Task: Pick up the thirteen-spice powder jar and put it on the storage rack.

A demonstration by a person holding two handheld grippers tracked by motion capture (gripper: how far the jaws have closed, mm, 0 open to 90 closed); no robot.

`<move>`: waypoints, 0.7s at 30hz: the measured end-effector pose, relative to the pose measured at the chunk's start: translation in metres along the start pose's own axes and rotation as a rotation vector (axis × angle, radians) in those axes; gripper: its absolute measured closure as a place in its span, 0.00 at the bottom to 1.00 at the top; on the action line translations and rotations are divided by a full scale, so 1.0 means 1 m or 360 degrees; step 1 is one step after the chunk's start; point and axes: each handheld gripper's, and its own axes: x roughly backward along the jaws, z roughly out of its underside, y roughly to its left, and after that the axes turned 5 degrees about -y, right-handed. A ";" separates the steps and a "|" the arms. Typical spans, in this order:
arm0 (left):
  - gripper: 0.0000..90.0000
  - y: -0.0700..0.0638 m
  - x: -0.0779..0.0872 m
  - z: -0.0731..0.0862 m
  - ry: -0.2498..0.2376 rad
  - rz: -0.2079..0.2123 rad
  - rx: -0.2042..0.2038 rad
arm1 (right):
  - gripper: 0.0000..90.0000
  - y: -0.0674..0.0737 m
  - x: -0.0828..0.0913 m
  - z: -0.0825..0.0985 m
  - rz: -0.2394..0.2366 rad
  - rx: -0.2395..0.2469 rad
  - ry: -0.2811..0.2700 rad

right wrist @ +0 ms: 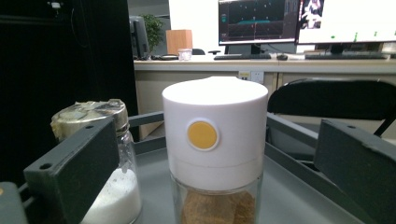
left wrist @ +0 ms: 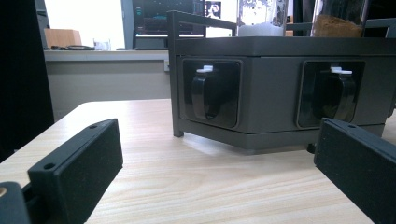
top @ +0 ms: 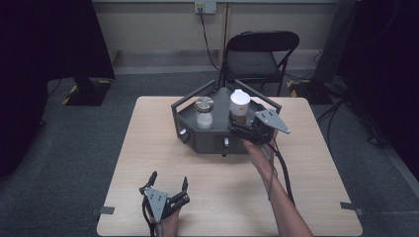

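Right gripper (top: 240,129) open astride white-capped jar (right wrist: 215,154)

White-capped jar (right wrist: 215,140), yellow dot; dark grey rack (top: 207,138)

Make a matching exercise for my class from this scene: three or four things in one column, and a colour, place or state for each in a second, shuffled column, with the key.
Column 1
1. white-capped jar
2. metal-lidded jar
3. left gripper
4. folding chair

Column 2
A. low over the table's near edge, jaws open
B. holds white powder
C. stands behind the table
D. holds brown contents, between the right gripper's open jaws

Pairs: 1-D, 2-B, 3-A, 4-C
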 end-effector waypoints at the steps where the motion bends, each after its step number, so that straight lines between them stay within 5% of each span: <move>1: 0.01 0.000 0.000 0.000 0.0000 0.0000 0.0000 | 0.00 0.000 0.002 0.001 -0.0008 0.0008 -0.0009; 13: 0.01 0.000 0.000 0.000 0.0001 0.0000 -0.0002 | 0.00 0.006 0.018 0.001 -0.0068 0.0072 -0.0044; 21: 0.01 0.000 0.000 0.000 0.0001 -0.0002 -0.0001 | 0.00 0.006 0.037 0.005 -0.0039 0.0070 -0.0057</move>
